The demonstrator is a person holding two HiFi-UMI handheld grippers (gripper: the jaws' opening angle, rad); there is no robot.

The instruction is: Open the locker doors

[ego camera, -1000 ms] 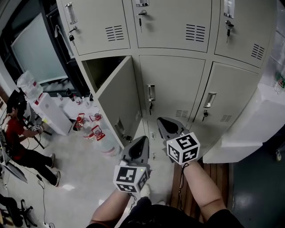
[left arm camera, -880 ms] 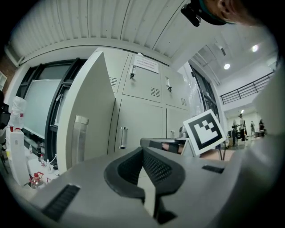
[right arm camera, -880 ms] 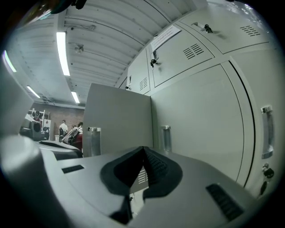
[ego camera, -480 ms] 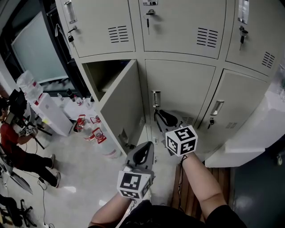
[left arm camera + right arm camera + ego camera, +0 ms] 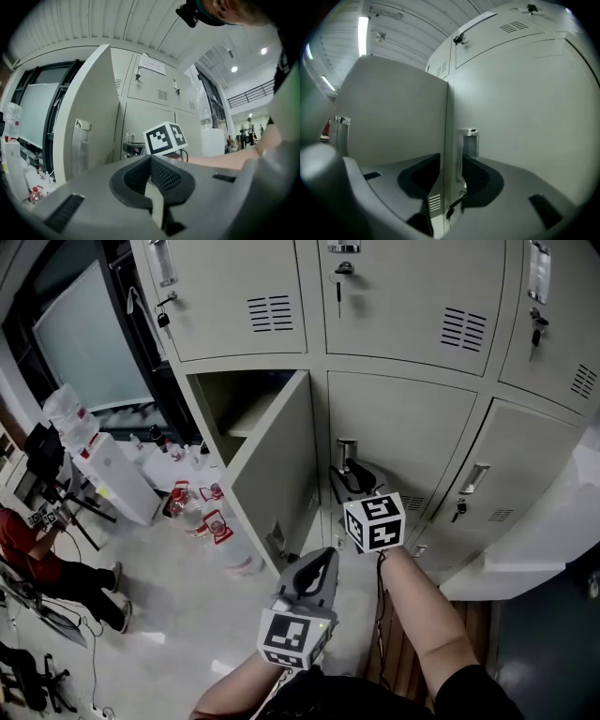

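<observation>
**Right tongs spread at the middle locker's handle, left tongs closed and waiting**

Head view first: a bank of beige metal lockers (image 5: 403, 324) fills the top of the frame. The left locker door (image 5: 277, 460) in the middle row stands swung out, its compartment dark and open behind it. Next to it, the middle locker door (image 5: 403, 432) is closed, and the right gripper (image 5: 349, 470) is right up at its handle (image 5: 346, 448). The left gripper (image 5: 322, 559) hangs lower down, well clear of the lockers. Below is a pale, glossy floor (image 5: 178, 615) with water bottles (image 5: 211, 521) clustered near the open door. A person (image 5: 28, 549) sits far off at the left edge.

Left gripper view now: the jaws are pressed together with nothing between them. Beyond them, the right gripper's marker cube (image 5: 164, 137) sits in front of the locker fronts, and the open door rises tall on the left.

Right gripper view: the jaws have just been opening and stand apart. The seam beside the closed door and the edge of the handle sit between them, but the pads are not pressing on anything. A small key (image 5: 454, 206) dangles just below the handle. A ribbed white ceiling with a strip light (image 5: 363, 35) runs overhead.
</observation>
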